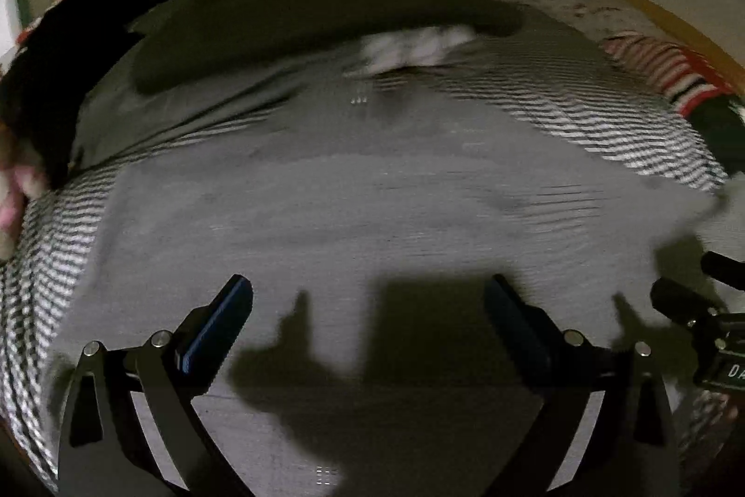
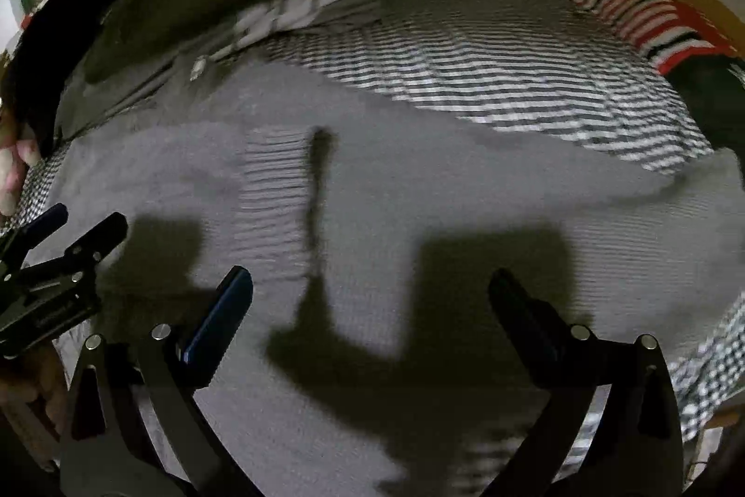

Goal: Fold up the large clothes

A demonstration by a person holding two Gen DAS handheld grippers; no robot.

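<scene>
A large grey garment (image 1: 354,208) lies spread flat over a bed with a black-and-white striped cover (image 1: 582,110). It also fills the right wrist view (image 2: 419,189). My left gripper (image 1: 368,296) is open and empty, held just above the garment's near part. My right gripper (image 2: 370,292) is open and empty above the same cloth. The right gripper shows at the right edge of the left wrist view (image 1: 698,306). The left gripper shows at the left edge of the right wrist view (image 2: 60,255). Both views are blurred.
A dark olive garment (image 1: 298,12) and a black one (image 1: 60,68) lie at the back left of the bed. A white cloth (image 1: 409,47) sits behind the grey garment. A red, white and black striped item (image 1: 670,73) lies at the right. A wooden bed frame (image 1: 652,8) runs behind.
</scene>
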